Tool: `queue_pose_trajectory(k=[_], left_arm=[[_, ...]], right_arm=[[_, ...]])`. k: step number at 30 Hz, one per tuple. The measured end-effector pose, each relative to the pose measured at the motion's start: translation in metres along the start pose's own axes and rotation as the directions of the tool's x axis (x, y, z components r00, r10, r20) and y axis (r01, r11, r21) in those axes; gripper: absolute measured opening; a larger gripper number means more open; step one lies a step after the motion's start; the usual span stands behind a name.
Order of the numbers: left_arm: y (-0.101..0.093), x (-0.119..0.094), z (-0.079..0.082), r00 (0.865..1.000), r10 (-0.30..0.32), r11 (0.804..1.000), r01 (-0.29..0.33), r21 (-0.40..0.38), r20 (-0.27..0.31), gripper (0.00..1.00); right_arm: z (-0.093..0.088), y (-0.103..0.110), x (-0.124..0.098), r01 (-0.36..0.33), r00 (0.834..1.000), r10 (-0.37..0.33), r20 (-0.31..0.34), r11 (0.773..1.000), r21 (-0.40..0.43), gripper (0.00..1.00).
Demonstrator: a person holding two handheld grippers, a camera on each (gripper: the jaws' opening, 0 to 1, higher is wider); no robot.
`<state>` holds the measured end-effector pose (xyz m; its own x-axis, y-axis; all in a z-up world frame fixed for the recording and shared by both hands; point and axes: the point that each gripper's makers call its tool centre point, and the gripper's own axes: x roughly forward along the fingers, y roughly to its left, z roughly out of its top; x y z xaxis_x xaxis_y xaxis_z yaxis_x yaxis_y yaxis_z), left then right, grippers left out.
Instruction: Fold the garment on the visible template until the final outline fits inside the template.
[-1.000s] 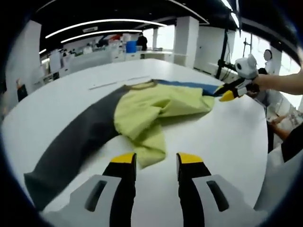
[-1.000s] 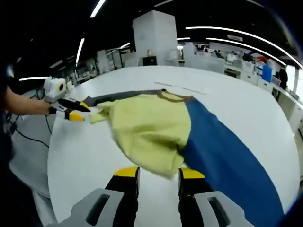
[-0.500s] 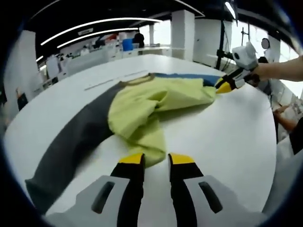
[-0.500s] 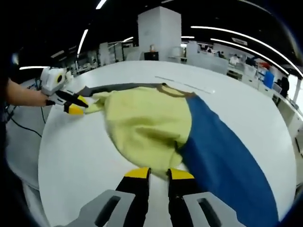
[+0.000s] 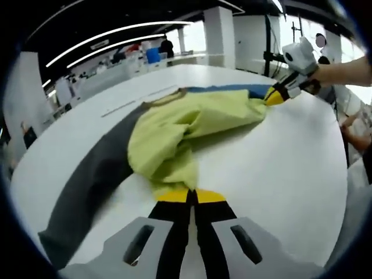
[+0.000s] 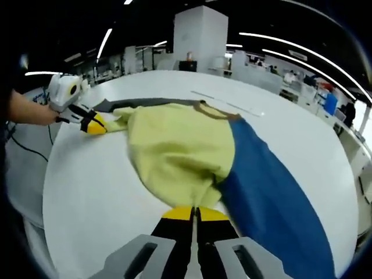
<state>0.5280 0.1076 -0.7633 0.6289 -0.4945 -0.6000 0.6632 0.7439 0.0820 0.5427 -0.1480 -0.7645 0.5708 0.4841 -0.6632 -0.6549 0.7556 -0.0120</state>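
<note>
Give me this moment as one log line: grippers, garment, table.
left gripper: shut on yellow-green cloth garment hem | right gripper: shut on opposite edge | garment: crumpled, over grey and blue panels | white table

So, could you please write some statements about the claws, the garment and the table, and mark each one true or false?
1. The left claw is shut on the yellow garment. True.
2. The right claw is open above the table. False: it is shut on the garment's near edge.
3. The garment has yellow, blue and dark grey parts. True.
4. The garment lies on a black table. False: the table is white.
5. The garment hangs fully in the air. False: most of it rests on the table.
</note>
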Motion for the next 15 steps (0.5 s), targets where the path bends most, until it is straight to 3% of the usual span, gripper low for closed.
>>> queue_pose_trajectory(k=[6,11,15], left_arm=[[0.001,-0.017,0.02,0.998,-0.006,1.0,0.007,-0.011,0.063,0.0],[0.008,-0.034,0.051,0.99,-0.015,1.0,0.014,0.007,0.138,0.0],[0.027,-0.044,0.079,0.98,0.015,1.0,-0.019,0.018,0.196,0.0]], right_arm=[[0.025,0.01,-0.015,-0.069,0.996,0.066,0.063,0.997,0.037,0.0],[0.051,0.012,-0.027,-0.101,0.987,0.096,0.127,0.995,0.029,0.0],[0.088,0.002,-0.036,-0.126,0.962,0.091,0.259,0.984,0.125,0.0]])
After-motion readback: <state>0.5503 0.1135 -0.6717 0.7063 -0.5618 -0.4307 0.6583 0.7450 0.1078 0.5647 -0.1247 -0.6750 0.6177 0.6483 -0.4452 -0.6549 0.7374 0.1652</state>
